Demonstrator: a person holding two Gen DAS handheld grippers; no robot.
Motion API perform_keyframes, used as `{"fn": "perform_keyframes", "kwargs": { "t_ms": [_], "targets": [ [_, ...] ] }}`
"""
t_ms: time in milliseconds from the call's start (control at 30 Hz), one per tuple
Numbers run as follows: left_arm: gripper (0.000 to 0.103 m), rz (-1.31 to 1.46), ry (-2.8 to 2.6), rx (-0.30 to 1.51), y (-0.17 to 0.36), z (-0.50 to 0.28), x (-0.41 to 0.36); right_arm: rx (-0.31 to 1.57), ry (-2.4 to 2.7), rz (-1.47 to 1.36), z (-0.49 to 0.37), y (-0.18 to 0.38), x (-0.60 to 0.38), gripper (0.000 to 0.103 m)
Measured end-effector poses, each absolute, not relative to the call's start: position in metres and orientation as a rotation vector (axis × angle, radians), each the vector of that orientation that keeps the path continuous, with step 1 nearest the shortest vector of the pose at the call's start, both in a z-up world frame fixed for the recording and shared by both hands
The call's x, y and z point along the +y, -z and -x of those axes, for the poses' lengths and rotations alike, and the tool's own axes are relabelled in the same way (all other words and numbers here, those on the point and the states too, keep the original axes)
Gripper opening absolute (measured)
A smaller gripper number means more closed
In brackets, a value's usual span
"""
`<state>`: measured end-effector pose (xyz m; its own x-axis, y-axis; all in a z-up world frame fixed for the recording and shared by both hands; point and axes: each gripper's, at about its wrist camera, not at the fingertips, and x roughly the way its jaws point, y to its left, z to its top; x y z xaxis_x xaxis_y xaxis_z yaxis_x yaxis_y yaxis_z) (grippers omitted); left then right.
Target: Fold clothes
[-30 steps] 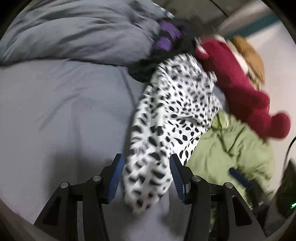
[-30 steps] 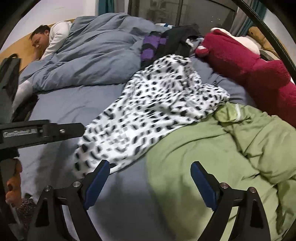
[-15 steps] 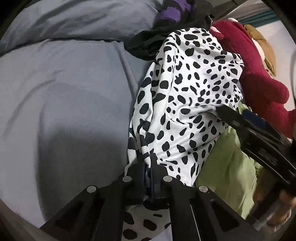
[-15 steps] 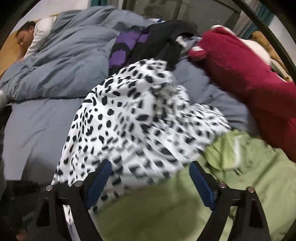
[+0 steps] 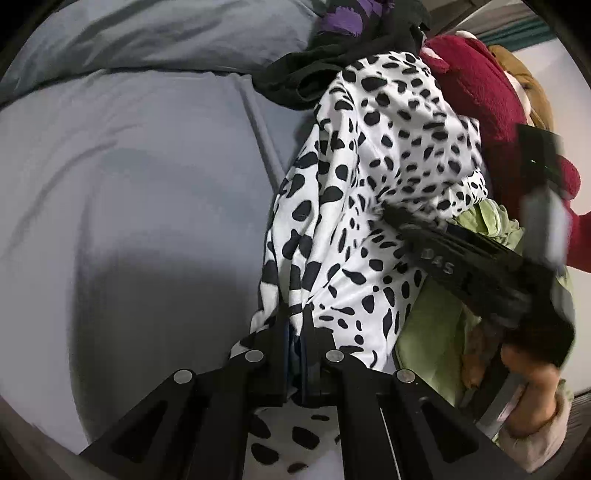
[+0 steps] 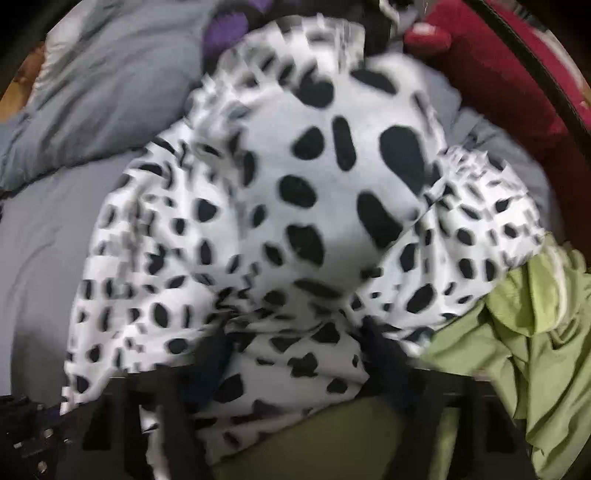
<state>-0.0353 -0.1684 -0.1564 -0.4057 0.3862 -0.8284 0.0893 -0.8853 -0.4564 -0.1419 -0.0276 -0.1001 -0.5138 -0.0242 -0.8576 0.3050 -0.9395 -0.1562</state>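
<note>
While the grey sheet lies bare at the left, the left gripper is pinched tight on the near edge of the spotted garment, which trails up the bed. Further right, the right gripper has just been closing, a bunch of spotted cloth between its fingers, beside the green garment and red plush.

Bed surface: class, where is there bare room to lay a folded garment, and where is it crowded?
Free: the grey sheet, between the duvet and the spotted garment. Crowded: right side, with the green garment, red plush toy and dark clothes.
</note>
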Motion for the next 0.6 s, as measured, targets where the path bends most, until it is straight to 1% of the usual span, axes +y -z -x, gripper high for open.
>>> {"fn": "perform_keyframes", "kwargs": {
  "t_ms": [33, 67, 133, 200, 300, 400, 467, 533, 600],
  "targets": [
    [0.004, 1.607, -2.397, -0.656, 0.153, 0.033, -0.170, 0.445, 2.566, -1.392, 0.133, 0.093, -0.029, 0.026],
    [0.004, 1.617, -2.392, -0.653, 0.149, 0.030, -0.172, 0.460, 2.589, -1.350, 0.125, 0.087, -0.031, 0.018],
    [0.003, 1.619, -2.405, -0.616, 0.139, 0.021, -0.173, 0.472, 2.618, -1.281, 0.106, 0.072, -0.033, 0.015],
    [0.003, 1.594, -2.405, -0.604, 0.127, 0.006, -0.177, 0.428, 2.628, -1.235, 0.086, 0.055, -0.030, 0.014],
    [0.003, 1.550, -2.390, -0.639, 0.111, -0.025, -0.189, 0.337, 2.613, -1.201, 0.052, 0.031, -0.022, 0.013],
    [0.003, 1.516, -2.398, -0.673, 0.099, -0.055, -0.202, 0.283, 2.565, -1.219, 0.011, 0.020, -0.017, 0.013],
    [0.003, 1.495, -2.410, -0.704, 0.093, -0.076, -0.209, 0.242, 2.524, -1.256, -0.019, 0.027, -0.010, 0.012],
    [0.002, 1.504, -2.435, -0.722, 0.092, -0.094, -0.209, 0.199, 2.481, -1.295, -0.048, 0.037, -0.003, 0.005],
    [0.002, 1.506, -2.444, -0.748, 0.093, -0.113, -0.214, 0.184, 2.445, -1.352, -0.072, 0.050, 0.005, 0.004]
  ]
}}
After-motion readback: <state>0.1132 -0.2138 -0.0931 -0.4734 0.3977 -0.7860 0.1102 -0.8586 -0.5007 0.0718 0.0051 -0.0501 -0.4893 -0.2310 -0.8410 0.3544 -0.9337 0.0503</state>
